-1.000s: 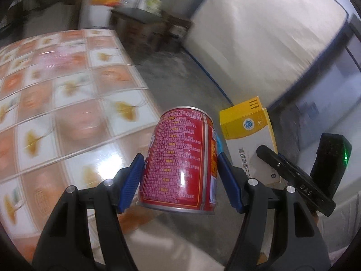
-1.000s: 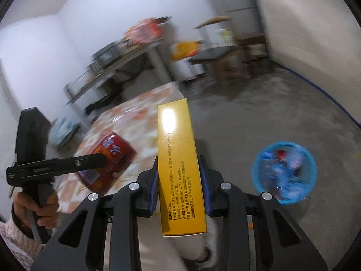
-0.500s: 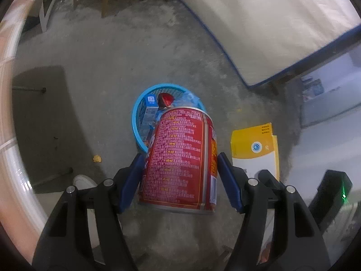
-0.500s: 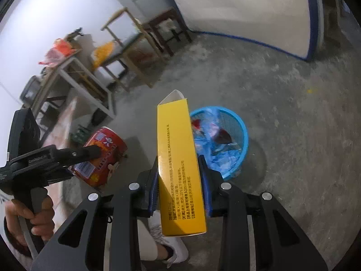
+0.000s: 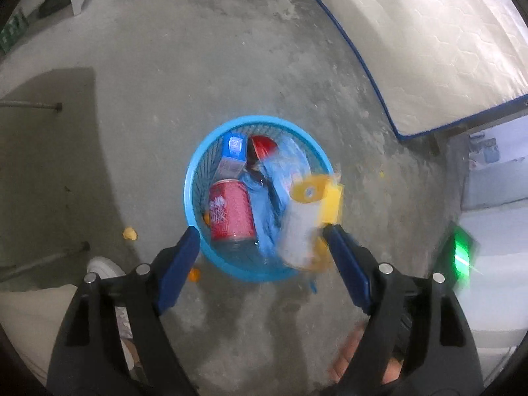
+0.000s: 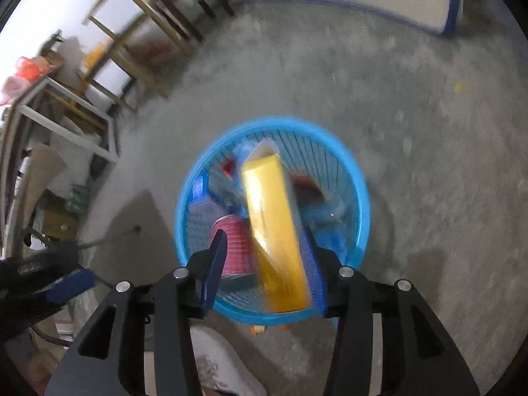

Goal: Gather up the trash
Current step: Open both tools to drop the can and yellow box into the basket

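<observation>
**Ana:** Left tool (image 5: 260, 241) is spreading wide with nothing between its blue pads, and the red can (image 5: 232, 210) lies on its side inside the blue basket (image 5: 189, 181), against the near-left wall.

**Ben:** And the right tool (image 6: 265, 257) is opening too. The yellow box (image 6: 274, 227) sits between its pads, motion-blurred and tilted, top end leaning over the basket (image 6: 361, 198). Whether the right pad touches it, I cannot tell; the left pad stands clear.

**Ana:** From the left view that box (image 5: 308, 217) shows a white face with yellow ends, smeared by blur, over the basket's near-right rim.

**Ben:** The can (image 6: 232, 241) is red with pale print and a silvery rim.

**Ana:** What else is in there? A blue-and-white carton (image 5: 232, 155) at the far-left side, a red bowl-shaped piece (image 5: 262, 145) at the far wall, and crumpled blue plastic (image 5: 267, 204) through the middle.

**Ben:** Around it, bare concrete floor (image 5: 231, 66), a white mattress (image 5: 429, 33) with blue edging leaning at the far right, wooden frames (image 6: 132, 43) at the far left.

**Ana:** Orange scraps (image 5: 129, 233) on the floor beside the basket, and a pale shoe (image 5: 105, 269) near its left.

**Ben:** Count: one basket, one can, one yellow box, one carton, two tools.
</observation>
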The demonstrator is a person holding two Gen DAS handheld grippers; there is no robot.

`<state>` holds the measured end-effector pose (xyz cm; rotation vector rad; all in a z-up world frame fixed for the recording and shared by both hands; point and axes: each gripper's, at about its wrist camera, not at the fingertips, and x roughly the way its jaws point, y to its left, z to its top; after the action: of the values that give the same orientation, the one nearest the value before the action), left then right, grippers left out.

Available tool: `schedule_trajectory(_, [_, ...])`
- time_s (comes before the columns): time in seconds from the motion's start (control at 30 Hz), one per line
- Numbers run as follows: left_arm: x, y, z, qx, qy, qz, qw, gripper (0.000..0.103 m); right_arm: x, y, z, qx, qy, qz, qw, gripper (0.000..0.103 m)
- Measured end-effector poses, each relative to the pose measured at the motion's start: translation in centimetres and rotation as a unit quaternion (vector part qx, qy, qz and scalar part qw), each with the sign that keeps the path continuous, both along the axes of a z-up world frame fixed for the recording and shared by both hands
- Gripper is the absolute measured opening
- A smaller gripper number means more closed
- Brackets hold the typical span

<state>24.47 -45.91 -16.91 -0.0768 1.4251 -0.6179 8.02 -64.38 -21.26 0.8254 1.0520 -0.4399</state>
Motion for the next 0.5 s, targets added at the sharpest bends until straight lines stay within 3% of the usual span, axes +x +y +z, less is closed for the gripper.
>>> schedule_trajectory(0.2, [-0.3, 2.0, 1.9, -0.022, -0.008, -0.008, 0.9997, 0.076, -1.2, 0.1, -1.4, 0.007, 0.000, -0.014, 1.000, 0.052])
schedule_trajectory(0.5, [-2.8, 3.7, 7.5, -0.061, -0.029, -0.037, 0.9971, 0.077, -5.5, 0.1, 2.1, -0.006, -0.029, -0.045, 0.999, 0.052])
